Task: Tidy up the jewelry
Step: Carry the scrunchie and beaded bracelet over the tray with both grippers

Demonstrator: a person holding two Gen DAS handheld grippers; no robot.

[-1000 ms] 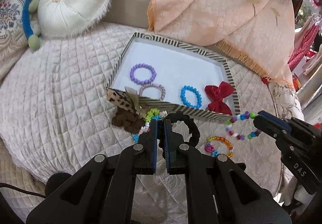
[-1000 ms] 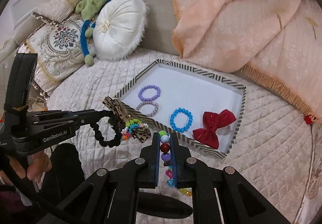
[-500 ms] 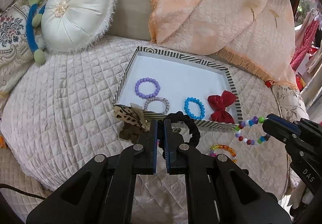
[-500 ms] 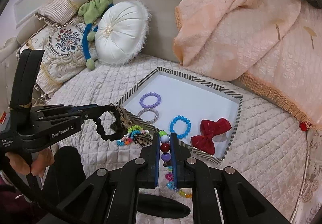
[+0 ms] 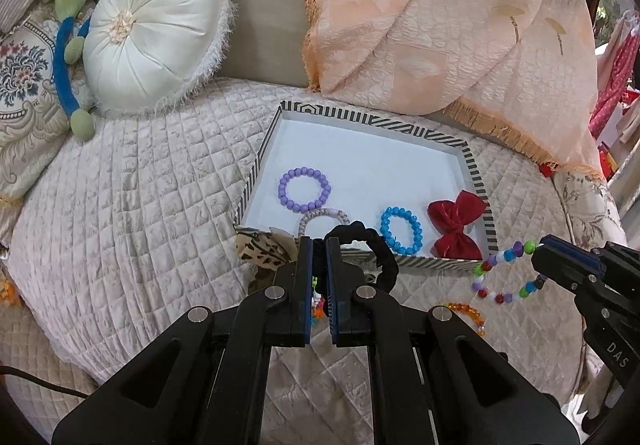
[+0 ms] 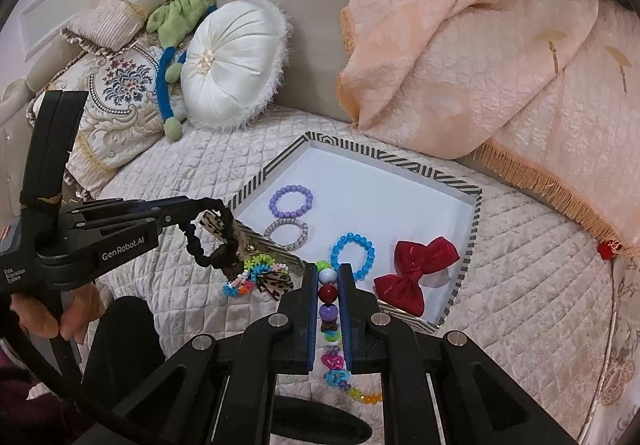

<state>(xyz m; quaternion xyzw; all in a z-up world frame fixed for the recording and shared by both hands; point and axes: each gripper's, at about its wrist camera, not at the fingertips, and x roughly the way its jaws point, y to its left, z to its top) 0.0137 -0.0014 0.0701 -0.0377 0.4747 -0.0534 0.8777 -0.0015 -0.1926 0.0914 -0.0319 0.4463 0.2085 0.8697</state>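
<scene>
My left gripper (image 5: 319, 245) is shut on a black scrunchie (image 5: 376, 251), held in the air just before the near rim of the striped tray (image 5: 478, 181). My right gripper (image 6: 329, 273) is shut on a multicolour bead bracelet (image 6: 328, 291), which hangs right of the tray in the left wrist view (image 5: 504, 277). The tray holds a purple bracelet (image 5: 305, 190), a silver bracelet (image 5: 320, 215), a blue bracelet (image 5: 401, 231) and a red bow (image 5: 456, 225). The scrunchie also shows in the right wrist view (image 6: 210, 237).
Loose on the quilt before the tray lie a leopard bow (image 6: 276, 279), a small bright bead bracelet (image 6: 252, 273) and an orange bead bracelet (image 5: 466, 311). A round white cushion (image 5: 156, 33) and a peach blanket (image 5: 440, 25) lie behind the tray.
Both grippers have risen and moved toward the tray with their items. The scrunchie now hangs over the tray's near rim.
</scene>
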